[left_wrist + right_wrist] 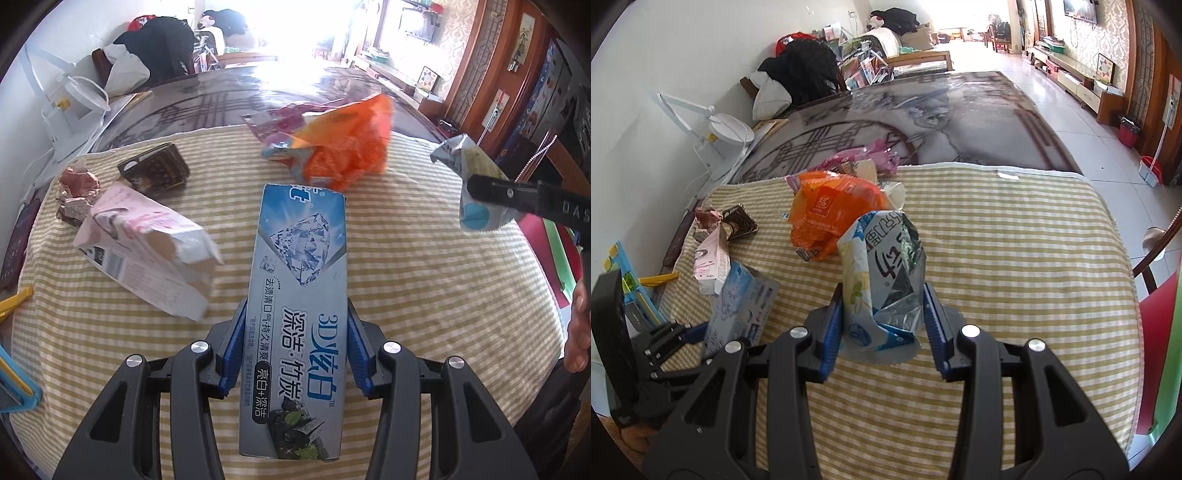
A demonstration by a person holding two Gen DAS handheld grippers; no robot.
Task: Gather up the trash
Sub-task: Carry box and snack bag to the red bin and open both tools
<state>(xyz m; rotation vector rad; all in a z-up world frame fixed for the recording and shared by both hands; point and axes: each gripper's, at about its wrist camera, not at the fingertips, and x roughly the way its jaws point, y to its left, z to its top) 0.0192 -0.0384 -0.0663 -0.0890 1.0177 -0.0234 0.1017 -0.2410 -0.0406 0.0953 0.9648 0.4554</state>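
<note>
My left gripper point(295, 350) is shut on a long blue-grey toothpaste box point(299, 295) and holds it over the striped cloth point(424, 295); the box also shows in the right wrist view point(738, 310). My right gripper point(882, 328) is shut on a crumpled white-and-silver wrapper point(882, 273), which also shows at the right of the left wrist view point(472, 184). On the cloth lie an orange bag point(351, 147), a torn pink carton point(147, 251), a dark brown packet point(155, 170) and a crumpled pink wrapper point(77, 188).
The yellow-and-white striped cloth covers the near end of a dark glass-topped table point(923, 110). A pink wrapper point(857, 158) lies behind the orange bag. A white desk lamp point(727, 129) stands at the left. Blue and yellow items point(14, 369) lie at the left edge.
</note>
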